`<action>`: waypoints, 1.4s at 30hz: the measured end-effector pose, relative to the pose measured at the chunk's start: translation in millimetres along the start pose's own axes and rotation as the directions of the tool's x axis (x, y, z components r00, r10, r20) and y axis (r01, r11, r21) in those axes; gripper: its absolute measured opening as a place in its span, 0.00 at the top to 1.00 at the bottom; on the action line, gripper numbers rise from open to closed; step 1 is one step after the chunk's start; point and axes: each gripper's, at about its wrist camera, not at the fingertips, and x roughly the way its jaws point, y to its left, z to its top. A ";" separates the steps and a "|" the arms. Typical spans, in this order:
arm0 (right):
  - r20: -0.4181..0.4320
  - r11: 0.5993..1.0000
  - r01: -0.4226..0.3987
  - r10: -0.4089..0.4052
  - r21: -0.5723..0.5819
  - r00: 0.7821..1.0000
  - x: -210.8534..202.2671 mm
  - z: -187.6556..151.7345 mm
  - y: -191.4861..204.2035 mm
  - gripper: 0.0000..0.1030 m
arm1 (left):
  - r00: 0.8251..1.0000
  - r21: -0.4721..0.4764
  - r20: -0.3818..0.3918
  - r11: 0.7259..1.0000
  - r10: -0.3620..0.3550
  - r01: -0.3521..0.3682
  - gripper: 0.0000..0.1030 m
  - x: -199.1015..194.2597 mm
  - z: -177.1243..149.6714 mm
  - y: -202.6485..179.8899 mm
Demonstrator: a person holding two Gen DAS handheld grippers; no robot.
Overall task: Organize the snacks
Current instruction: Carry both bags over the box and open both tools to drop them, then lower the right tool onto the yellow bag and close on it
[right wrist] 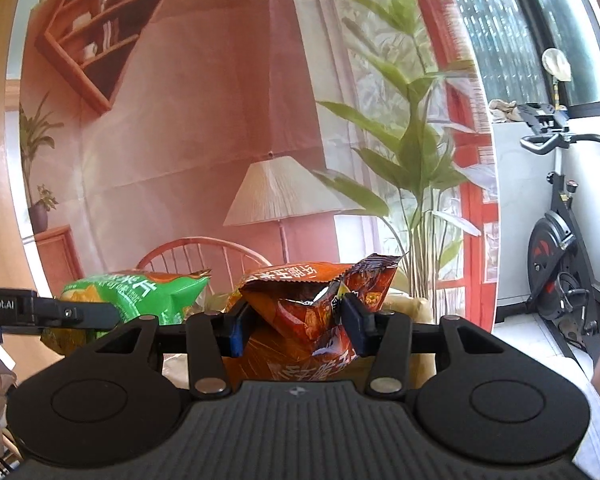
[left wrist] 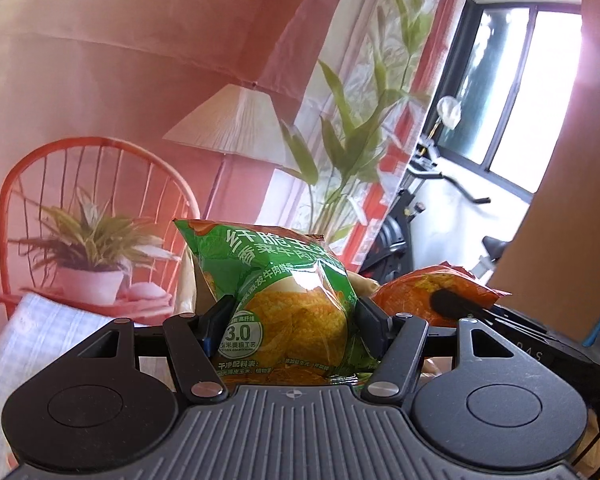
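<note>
Green snack bag [left wrist: 288,304] sits upright between the two fingers of the left gripper [left wrist: 290,314], which is clamped on the bag's sides; the pads dent the film at mid-height, and the bag's top edge rises above the fingertips. Orange snack bag [right wrist: 300,312] is pinched in the right gripper [right wrist: 296,322], its film crumpled and folded inward where the blue pads [right wrist: 234,330] press. Both bags are held clear of any surface, side by side. In the left wrist view the orange bag appears to the right, just beyond the green one. A printed room backdrop [right wrist: 220,120] hangs behind, with an exercise bike [right wrist: 560,248] at the right.
</note>
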 end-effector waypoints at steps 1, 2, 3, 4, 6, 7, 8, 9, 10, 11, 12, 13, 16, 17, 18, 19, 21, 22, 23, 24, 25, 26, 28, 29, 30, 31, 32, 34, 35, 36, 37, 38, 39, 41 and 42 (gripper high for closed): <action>-0.011 1.000 0.004 -0.004 -0.009 1.000 10.2 1.9 -1.5 0.52 | 1.000 0.013 -0.012 1.000 0.008 -0.008 0.34 10.0 3.8 -1.3; -0.024 1.000 0.006 -0.007 -0.016 1.000 20.1 3.0 -3.8 0.52 | 1.000 0.022 -0.024 1.000 0.017 -0.017 0.34 19.9 7.5 -1.8; -0.038 1.000 0.008 -0.009 -0.022 0.999 29.3 3.9 -6.1 0.52 | 0.999 0.033 -0.038 0.999 0.024 -0.023 0.34 29.3 9.4 -2.9; -0.051 1.000 0.012 -0.013 -0.026 0.999 38.0 3.7 -8.2 0.52 | 0.998 0.046 -0.051 0.999 0.029 -0.027 0.34 39.2 10.5 -3.7; -0.079 0.999 0.020 -0.023 -0.037 0.997 53.1 1.2 -12.6 0.52 | 0.996 0.064 -0.076 0.997 0.045 -0.040 0.34 56.7 10.7 -3.7; -0.095 0.999 0.025 -0.029 -0.042 0.995 60.6 -0.4 -14.8 0.52 | 0.994 0.072 -0.092 0.996 0.056 -0.049 0.34 66.3 10.6 -4.2; -0.113 0.999 0.028 -0.033 -0.045 0.993 68.0 -2.1 -17.5 0.52 | 0.992 0.080 -0.108 0.995 0.066 -0.058 0.34 75.1 9.7 -3.8; -0.130 0.998 0.032 -0.038 -0.046 0.991 74.4 -4.3 -20.1 0.52 | 0.990 0.086 -0.123 0.994 0.074 -0.064 0.34 82.6 8.8 -3.2; -0.146 0.999 0.035 -0.041 -0.042 0.988 80.1 -7.0 -23.3 0.52 | 0.987 0.093 -0.137 0.993 0.080 -0.068 0.34 88.4 7.2 -2.4; -0.163 0.999 0.035 -0.041 -0.034 0.986 85.3 -9.6 -26.9 0.52 | 0.985 0.102 -0.151 0.992 0.085 -0.070 0.34 93.9 5.8 -1.6; -0.182 0.999 0.035 -0.039 -0.023 0.982 90.1 -12.2 -30.7 0.52 | 0.982 0.110 -0.164 0.991 0.089 -0.072 0.34 98.6 4.2 -0.8; -0.199 0.999 0.035 -0.037 -0.011 0.979 94.1 -14.6 -33.7 0.52 | 0.980 0.116 -0.174 0.990 0.093 -0.073 0.34 102.2 3.3 -0.2; -0.238 0.999 0.042 -0.038 0.011 0.971 103.4 -20.6 -41.0 0.52 | 0.975 0.129 -0.201 0.989 0.091 -0.065 0.34 110.0 -0.1 2.9; -0.251 0.999 0.049 -0.044 0.014 0.967 106.2 -22.3 -43.1 0.52 | 0.974 0.133 -0.208 0.989 0.089 -0.062 0.34 111.3 -1.1 4.2; -0.260 0.998 0.055 -0.048 0.019 0.964 108.2 -23.6 -44.8 0.52 | 0.973 0.137 -0.215 0.989 0.087 -0.058 0.34 113.6 -2.2 4.8; -0.268 0.998 0.056 -0.047 0.027 0.962 110.1 -24.9 -46.6 0.52 | 0.971 0.144 -0.222 0.988 0.088 -0.057 0.33 116.3 -3.1 5.0; -0.287 0.997 0.061 -0.044 0.047 0.957 113.5 -27.0 -49.8 0.51 | 0.967 0.156 -0.236 0.986 0.095 -0.059 0.31 121.9 -5.5 6.0; -0.296 0.996 0.065 -0.046 0.054 0.954 114.9 -27.8 -50.8 0.49 | 0.966 0.161 -0.239 0.985 0.100 -0.062 0.30 123.8 -6.2 6.8; -0.299 0.996 0.071 -0.051 0.056 0.953 115.4 -28.1 -50.4 0.48 | 0.965 0.163 -0.240 0.984 0.103 -0.064 0.29 125.4 -5.7 6.5; -0.302 0.996 0.077 -0.057 0.053 0.952 115.6 -28.4 -50.1 0.47 | 0.965 0.163 -0.240 0.984 0.104 -0.065 0.27 126.0 -5.0 6.2; -0.302 0.996 0.080 -0.061 0.051 0.951 115.0 -28.8 -49.4 0.43 | 0.966 0.159 -0.239 0.985 0.101 -0.063 0.25 125.1 -4.6 7.7; -0.299 0.995 0.082 -0.063 0.052 0.952 113.8 -28.6 -48.7 0.36 | 0.966 0.153 -0.238 0.986 0.098 -0.063 0.25 122.7 -3.3 6.9; -0.288 0.995 0.087 -0.068 0.053 0.955 110.0 -27.4 -47.0 0.31 | 0.968 0.137 -0.235 0.989 0.092 -0.061 0.25 117.2 -1.3 8.1; -0.284 0.995 0.090 -0.072 0.051 0.956 107.4 -26.6 -45.8 0.31 | 0.969 0.132 -0.231 0.990 0.084 -0.054 0.25 112.7 -0.4 8.8; -0.281 0.995 0.092 -0.075 0.049 0.957 104.8 -25.5 -44.7 0.31 | 0.971 0.130 -0.225 0.990 0.077 -0.048 0.25 108.2 0.6 8.9; -0.276 0.994 0.094 -0.076 0.050 0.958 100.8 -24.9 -43.7 0.31 | 0.973 0.131 -0.218 0.990 0.070 -0.042 0.25 101.4 1.1 10.0; -0.268 0.994 0.090 -0.072 0.054 0.961 95.9 -24.0 -41.9 0.31 | 0.975 0.132 -0.213 0.990 0.067 -0.039 0.25 96.5 1.5 10.2; -0.247 0.995 0.080 -0.062 0.063 0.967 84.2 -24.1 -38.3 0.31 | 0.978 0.133 -0.201 0.991 0.059 -0.032 0.25 81.5 1.7 13.7; -0.239 0.995 0.077 -0.059 0.065 0.969 78.3 -25.1 -36.4 0.31 | 0.979 0.132 -0.196 0.991 0.056 -0.031 0.25 74.6 2.0 15.5; -0.230 0.995 0.073 -0.055 0.068 0.972 72.1 -26.4 -34.3 0.31 | 0.980 0.131 -0.191 0.991 0.056 -0.031 0.25 66.9 2.0 17.9; -0.222 0.995 0.069 -0.051 0.072 0.974 65.6 -27.3 -31.4 0.31 | 0.981 0.129 -0.187 0.991 0.058 -0.034 0.25 58.7 2.4 20.5; -0.215 0.995 0.064 -0.046 0.078 0.976 59.3 -29.0 -29.0 0.31 | 0.981 0.127 -0.184 0.991 0.057 -0.034 0.25 51.9 3.2 22.8; -0.210 0.995 0.058 -0.039 0.085 0.977 53.0 -30.4 -26.9 0.31 | 0.982 0.123 -0.180 0.992 0.056 -0.034 0.25 43.5 4.6 25.3; -0.200 0.994 0.051 -0.030 0.101 0.979 41.3 -33.0 -23.5 0.31 | 0.985 0.120 -0.163 0.992 0.054 -0.034 0.25 26.5 8.0 29.9; -0.197 0.993 0.047 -0.024 0.111 0.980 35.6 -33.8 -21.9 0.31 | 0.987 0.124 -0.149 0.992 0.055 -0.037 0.25 17.3 9.7 31.1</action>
